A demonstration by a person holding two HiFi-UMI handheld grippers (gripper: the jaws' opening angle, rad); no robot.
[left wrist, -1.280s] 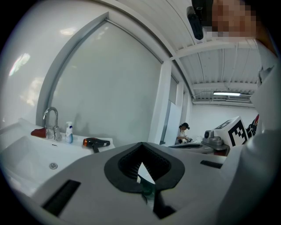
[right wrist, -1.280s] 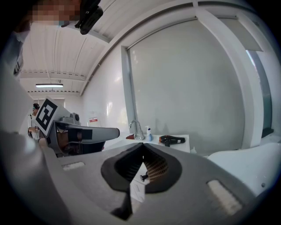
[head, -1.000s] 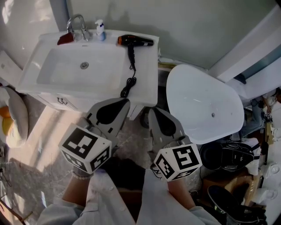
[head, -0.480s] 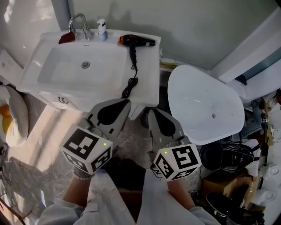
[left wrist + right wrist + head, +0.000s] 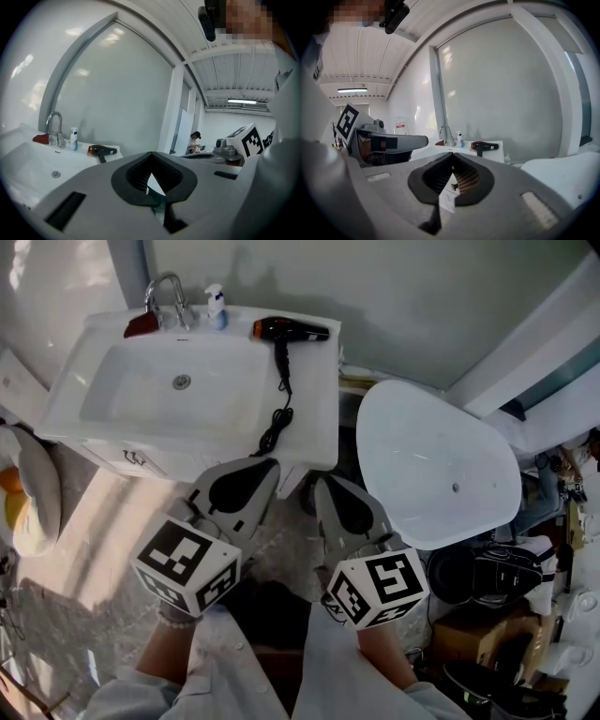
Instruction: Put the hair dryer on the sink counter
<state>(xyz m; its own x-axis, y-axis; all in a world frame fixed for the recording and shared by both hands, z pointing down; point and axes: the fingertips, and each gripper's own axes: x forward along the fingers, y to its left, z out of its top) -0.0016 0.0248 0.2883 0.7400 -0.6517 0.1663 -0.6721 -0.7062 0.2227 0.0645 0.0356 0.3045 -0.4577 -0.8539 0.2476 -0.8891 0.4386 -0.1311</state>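
One black hair dryer [image 5: 289, 330] lies on the white counter [image 5: 317, 418], back right of the sink [image 5: 131, 395] (its cord [image 5: 277, 413] trails toward the front edge). The left tongs [image 5: 265, 465] and right tongs [image 5: 325, 482] hover near the counter, clenched and empty.

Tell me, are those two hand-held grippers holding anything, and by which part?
Nothing is held. The left hand-held gripper and right hand-held gripper are both shut and empty; the hair dryer lies on the counter, apart from both.
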